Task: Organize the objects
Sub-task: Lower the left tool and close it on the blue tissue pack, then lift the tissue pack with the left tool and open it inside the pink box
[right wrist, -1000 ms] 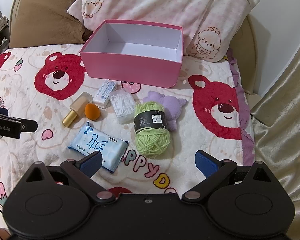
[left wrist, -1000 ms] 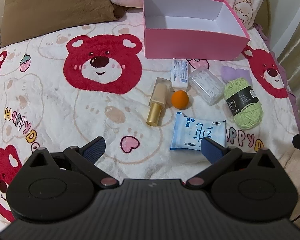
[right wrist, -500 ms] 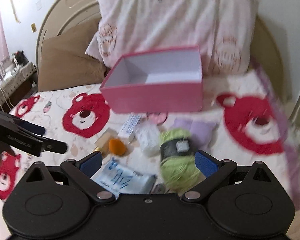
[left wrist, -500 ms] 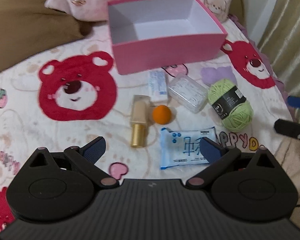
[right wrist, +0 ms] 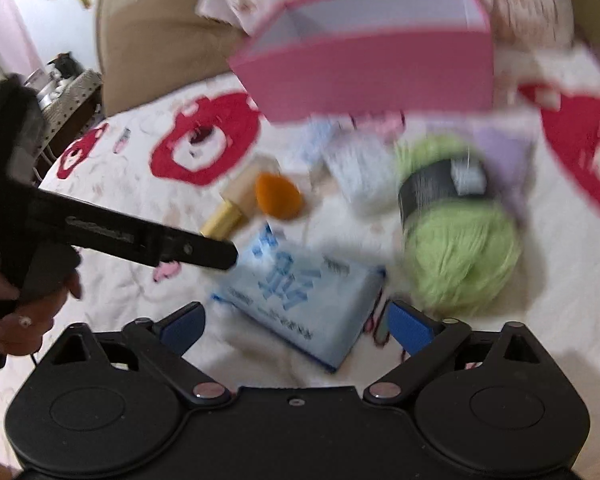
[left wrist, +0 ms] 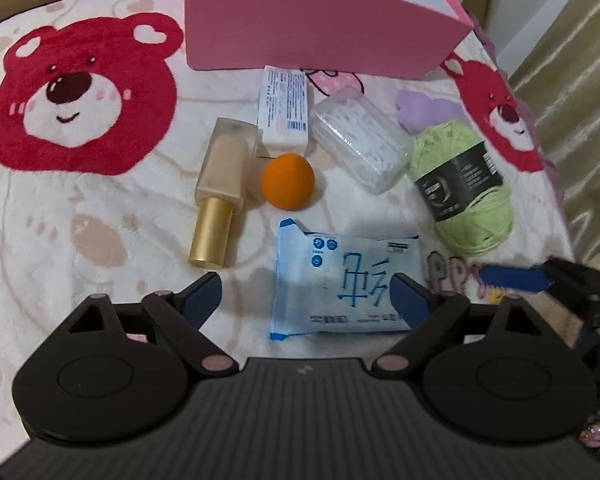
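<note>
The left claw [left wrist: 306, 294] hung just over the bed with its blue fingers [left wrist: 204, 292] spread wide and nothing between them. The near end of a blue tissue pack [left wrist: 346, 280] lay flat on the bear-print blanket [left wrist: 60, 216] in the gap between those fingers. The right claw [right wrist: 296, 322] was likewise spread apart and empty, poised over the same pack from its right side; that view was blurred. Its blue finger also showed at the right edge of the left view, near the pack.

Just past the pack, an orange sponge [left wrist: 287, 176] sat on the blanket. To its left lay a bottle with a gold cap [left wrist: 220, 192], on its side with the cap pointing toward the camera. To the right of the sponge was a clear plastic case of white picks [left wrist: 362, 144], and beyond that to the right a ball of green yarn [left wrist: 466, 192] with a black label. A purple soft toy [left wrist: 424, 110] lay partly hidden behind the yarn. A small white packet [left wrist: 285, 106] lay beyond the sponge, its far end close to the pink box [left wrist: 320, 24].

The pink box stood open at the far side of the group. Behind it were a brown pillow [right wrist: 160, 32] and a pink patterned pillow [right wrist: 532, 4].
</note>
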{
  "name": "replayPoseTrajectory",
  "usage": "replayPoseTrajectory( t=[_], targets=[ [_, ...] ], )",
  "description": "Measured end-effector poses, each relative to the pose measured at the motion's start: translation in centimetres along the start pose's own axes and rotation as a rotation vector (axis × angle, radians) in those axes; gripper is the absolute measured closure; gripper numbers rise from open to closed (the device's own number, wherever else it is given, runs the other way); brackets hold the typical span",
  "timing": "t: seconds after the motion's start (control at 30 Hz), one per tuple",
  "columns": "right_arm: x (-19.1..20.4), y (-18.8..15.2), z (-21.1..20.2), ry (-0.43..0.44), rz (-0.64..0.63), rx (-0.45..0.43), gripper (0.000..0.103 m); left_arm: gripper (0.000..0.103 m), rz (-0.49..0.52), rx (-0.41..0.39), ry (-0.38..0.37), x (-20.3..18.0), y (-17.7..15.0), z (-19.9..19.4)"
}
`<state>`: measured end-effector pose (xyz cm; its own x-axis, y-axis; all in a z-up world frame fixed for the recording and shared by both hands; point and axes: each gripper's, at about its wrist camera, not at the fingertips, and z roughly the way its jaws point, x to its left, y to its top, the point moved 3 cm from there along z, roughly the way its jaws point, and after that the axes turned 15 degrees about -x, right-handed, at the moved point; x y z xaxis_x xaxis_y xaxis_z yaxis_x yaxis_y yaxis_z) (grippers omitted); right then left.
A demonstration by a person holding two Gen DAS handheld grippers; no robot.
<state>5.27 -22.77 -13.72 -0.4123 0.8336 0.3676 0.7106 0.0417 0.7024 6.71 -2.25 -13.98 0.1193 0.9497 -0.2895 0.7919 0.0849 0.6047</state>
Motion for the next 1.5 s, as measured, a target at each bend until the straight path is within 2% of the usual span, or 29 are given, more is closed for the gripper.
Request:
replayPoseTrajectory(
  t=[0.1,0.17,0.37,0.43,0.5,0.77,0.87,1.03,1.17,1.37,1.5],
  targets=[
    [-2.1,-1.8,1.6,0.010,0.160,0.058,0.018,0.031,0.061,0.013,0.030,-0.3,-0.7,1.2],
    [-2.6,-2.4,2.1,0.000,0.202,0.059,0.022,0.037,0.067,0.024,0.025,-0.3,-1.1,1.8],
    [-2.7,-2.6,2.7,-0.012,0.201,0.017,0.043,0.054,-0.019,0.031,-0.035,-0.1,-1.5,3.5],
    [-3.0,-2.8,3.2,-0.038,0.197,0.019,0.056,0.057,-0.044,0.036,-0.039,-0.2,-1.7,3.9],
    [-2.9,-2.8,3.1,-0.055,0.179,0.010,0.062,0.058,-0.028,0.032,-0.021,-0.8,-1.8,3.9],
    [-1.2,-2.2,2.0,-0.075,0.052,-0.031,0.064,0.059,-0.020,0.032,-0.035,-2.3,-2.3,2.5],
    [-0.4,-1.0,0.5,-0.078,0.005,-0.076,0.064,0.059,-0.038,0.024,-0.059,-2.6,-1.5,0.8],
    [1.0,2.0,-1.7,-0.047,-0.035,-0.140,0.064,0.059,0.014,0.007,-0.065,-3.7,2.1,-2.7],
    [2.3,5.8,-3.8,-0.043,-0.087,-0.190,0.064,0.059,-0.002,0.012,-0.072,-4.4,6.4,-4.8],
    [3.3,12.1,-5.6,-0.037,-0.185,-0.243,0.064,0.059,0.029,-0.070,-0.035,-6.3,14.2,-7.0],
    [2.0,16.1,-5.4,-0.042,-0.177,-0.262,0.064,0.059,0.029,-0.144,-0.029,-7.1,18.1,-6.5]
  ],
)
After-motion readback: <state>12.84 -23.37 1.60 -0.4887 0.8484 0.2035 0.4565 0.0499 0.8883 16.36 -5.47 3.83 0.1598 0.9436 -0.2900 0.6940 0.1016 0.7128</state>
